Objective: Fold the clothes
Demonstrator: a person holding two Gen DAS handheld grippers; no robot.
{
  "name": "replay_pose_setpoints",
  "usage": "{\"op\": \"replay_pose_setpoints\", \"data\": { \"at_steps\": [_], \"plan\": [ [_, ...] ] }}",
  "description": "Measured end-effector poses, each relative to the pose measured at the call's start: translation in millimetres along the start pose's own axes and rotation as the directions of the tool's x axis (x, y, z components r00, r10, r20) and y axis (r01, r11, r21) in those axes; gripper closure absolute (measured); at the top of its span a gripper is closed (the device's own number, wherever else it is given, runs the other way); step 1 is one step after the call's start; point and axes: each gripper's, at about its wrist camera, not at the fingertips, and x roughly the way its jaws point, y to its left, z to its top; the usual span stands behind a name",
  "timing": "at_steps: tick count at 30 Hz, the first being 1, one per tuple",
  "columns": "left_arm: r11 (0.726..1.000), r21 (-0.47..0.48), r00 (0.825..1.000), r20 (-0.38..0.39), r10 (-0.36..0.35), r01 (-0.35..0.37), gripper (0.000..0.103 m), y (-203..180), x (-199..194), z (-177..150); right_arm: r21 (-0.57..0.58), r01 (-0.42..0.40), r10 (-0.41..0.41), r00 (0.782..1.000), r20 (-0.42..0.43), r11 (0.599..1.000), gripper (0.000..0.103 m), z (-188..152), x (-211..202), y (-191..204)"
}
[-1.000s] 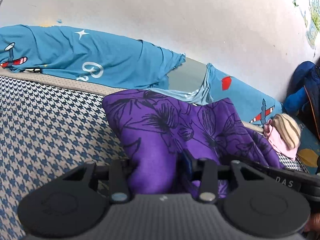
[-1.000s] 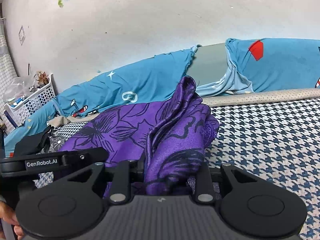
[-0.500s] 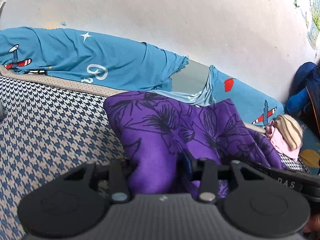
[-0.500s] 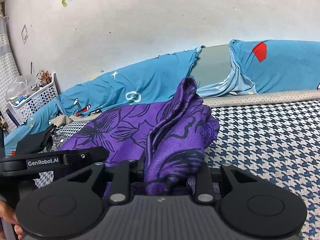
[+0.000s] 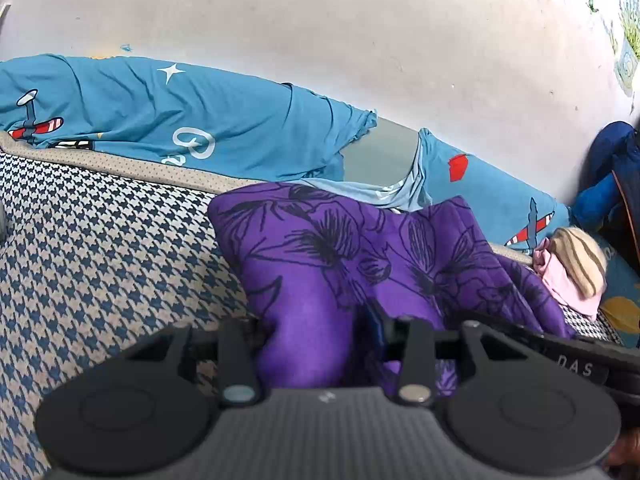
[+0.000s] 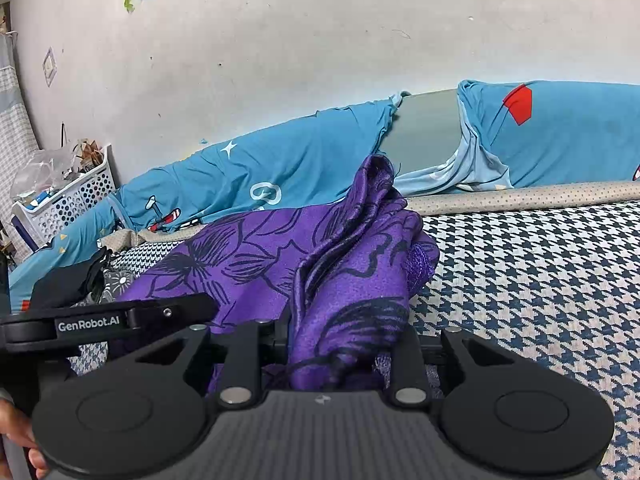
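The purple satin garment printed with dark flower outlines [image 5: 360, 264] lies bunched on the blue-and-cream houndstooth bed cover [image 5: 100, 248], near the blue aeroplane-print bedding [image 5: 192, 120] along the white wall. The left gripper [image 5: 320, 344] is clamped on one gathered edge of it, cloth filling the gap between its black fingers. The right gripper [image 6: 332, 344] is likewise closed on a thick fold that rises in a ridge ahead of it. The two grippers sit close side by side, each partly visible in the other's view.

The step in hand appears to be carrying a held edge over to make a fold. To do it well, both grips should stay firm, since satin likely slips; the hands should draw apart enough to tauten the edge, travel level together, and lay it down squarely so the ridge flattens rather than creases.
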Motion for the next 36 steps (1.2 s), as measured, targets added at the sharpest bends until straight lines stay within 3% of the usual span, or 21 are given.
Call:
{"op": "replay_pose_setpoints", "data": {
  "at_steps": [36],
  "plan": [
    [1.000,0.006,1.000,-0.012,0.008,-0.008,0.066,-5.1,8.5,-0.8,0.007,0.005,-0.005,1.000,-0.011,1.000,0.076,0.9,-4.2,-3.0]
  ]
}}
